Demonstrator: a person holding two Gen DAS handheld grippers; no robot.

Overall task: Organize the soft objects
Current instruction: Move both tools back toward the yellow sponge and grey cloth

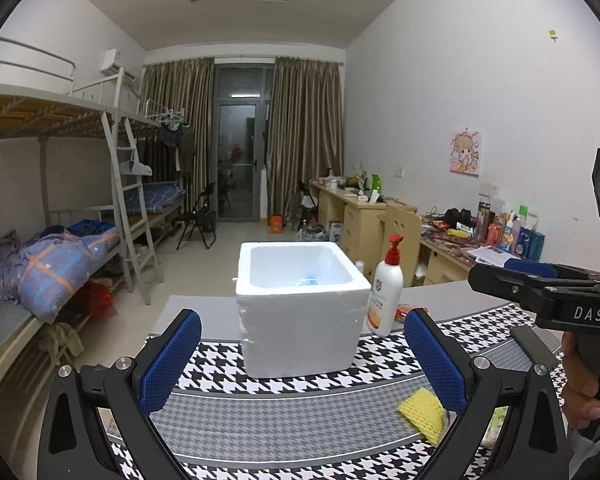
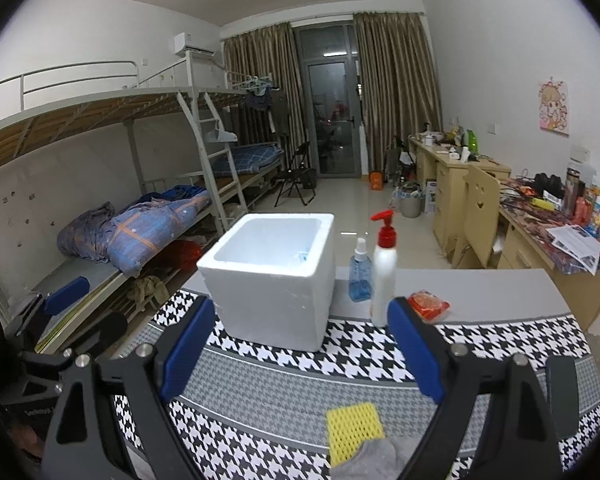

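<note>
Both tools gape, holding nothing: left tool [image 1: 302, 356], right tool [image 2: 302, 354]. Yellow sponge [image 2: 354, 432] lies on the desk [image 2: 480, 292] before the foam box [image 2: 272, 280]. Only the right view shows the grey cloth [image 2: 374, 460] touching it and the blue spray bottle [image 2: 360, 272].

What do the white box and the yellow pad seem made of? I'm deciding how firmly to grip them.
White box: looks like expanded foam, matte, with thick walls and rounded edges. Yellow pad: probably a soft sponge or foam mesh, going by its dimpled grid surface.
</note>
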